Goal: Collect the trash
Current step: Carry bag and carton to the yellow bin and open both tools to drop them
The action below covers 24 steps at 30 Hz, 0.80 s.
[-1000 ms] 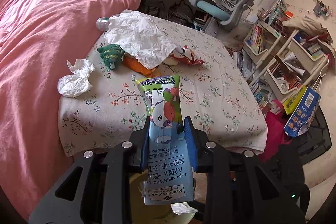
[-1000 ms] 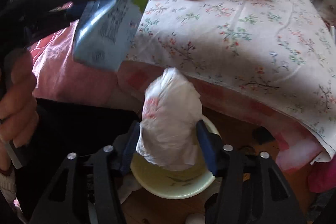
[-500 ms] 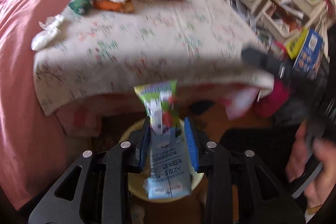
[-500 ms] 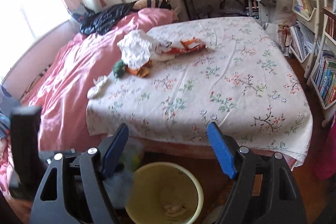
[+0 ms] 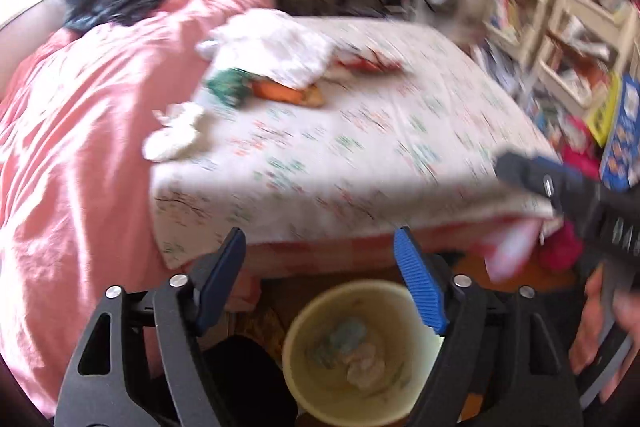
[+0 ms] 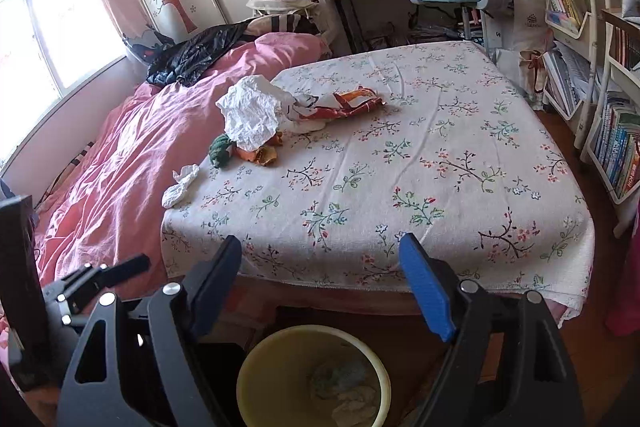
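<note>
Beside the floral bed (image 6: 420, 155), both tongs — left (image 5: 320, 259), right (image 6: 320, 267) — tilt down over the yellow bin (image 6: 256, 363), opening, empty.

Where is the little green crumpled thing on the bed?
In the right wrist view the green crumpled thing lies on the flowered sheet, left of the middle, touching the orange wrapper and just below the big white paper.

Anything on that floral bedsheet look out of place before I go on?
Yes: litter lies on the floral bedsheet: a crumpled white paper sheet, a small white tissue wad, a red-and-white wrapper, orange scraps and a green scrap.
</note>
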Each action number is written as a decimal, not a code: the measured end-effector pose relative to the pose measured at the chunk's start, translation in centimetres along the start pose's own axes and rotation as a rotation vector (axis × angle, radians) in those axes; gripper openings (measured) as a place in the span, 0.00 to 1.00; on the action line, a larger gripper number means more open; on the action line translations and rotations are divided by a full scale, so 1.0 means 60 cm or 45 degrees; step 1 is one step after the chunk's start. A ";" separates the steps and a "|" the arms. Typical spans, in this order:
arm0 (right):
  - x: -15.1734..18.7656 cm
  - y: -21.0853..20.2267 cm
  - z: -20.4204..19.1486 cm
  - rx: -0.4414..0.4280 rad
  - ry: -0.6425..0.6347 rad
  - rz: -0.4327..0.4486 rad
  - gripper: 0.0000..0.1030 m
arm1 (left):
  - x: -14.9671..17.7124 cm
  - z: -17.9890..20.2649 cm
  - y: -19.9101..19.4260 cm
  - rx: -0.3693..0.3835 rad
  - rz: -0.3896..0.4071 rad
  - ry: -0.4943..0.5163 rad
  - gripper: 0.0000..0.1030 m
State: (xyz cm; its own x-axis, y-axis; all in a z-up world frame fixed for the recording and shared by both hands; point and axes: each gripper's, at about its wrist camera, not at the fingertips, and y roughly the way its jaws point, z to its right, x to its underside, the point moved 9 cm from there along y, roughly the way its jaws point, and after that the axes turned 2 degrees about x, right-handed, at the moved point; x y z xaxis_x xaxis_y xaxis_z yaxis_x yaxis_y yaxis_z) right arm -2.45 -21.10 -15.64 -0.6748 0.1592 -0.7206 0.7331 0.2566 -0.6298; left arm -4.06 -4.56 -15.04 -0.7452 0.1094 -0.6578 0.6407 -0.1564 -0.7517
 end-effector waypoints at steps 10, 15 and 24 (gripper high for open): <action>0.006 0.002 -0.012 -0.005 -0.043 -0.003 0.78 | -0.019 -0.060 -0.003 -0.049 0.042 -0.180 0.76; 0.005 -0.001 -0.015 -0.004 -0.053 0.002 0.78 | -0.022 -0.058 -0.002 -0.068 0.071 -0.161 0.76; 0.001 -0.005 -0.026 -0.001 -0.086 0.023 0.78 | -0.030 -0.077 -0.011 -0.099 0.107 -0.224 0.76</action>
State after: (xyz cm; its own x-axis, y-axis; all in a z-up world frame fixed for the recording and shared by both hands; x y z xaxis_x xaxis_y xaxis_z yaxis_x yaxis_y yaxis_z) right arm -2.82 -19.67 -15.05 -0.6544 0.0991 -0.7496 0.7449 0.2552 -0.6165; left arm -2.29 -0.13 -13.55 -0.7049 -0.0748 -0.7053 0.7093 -0.0811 -0.7003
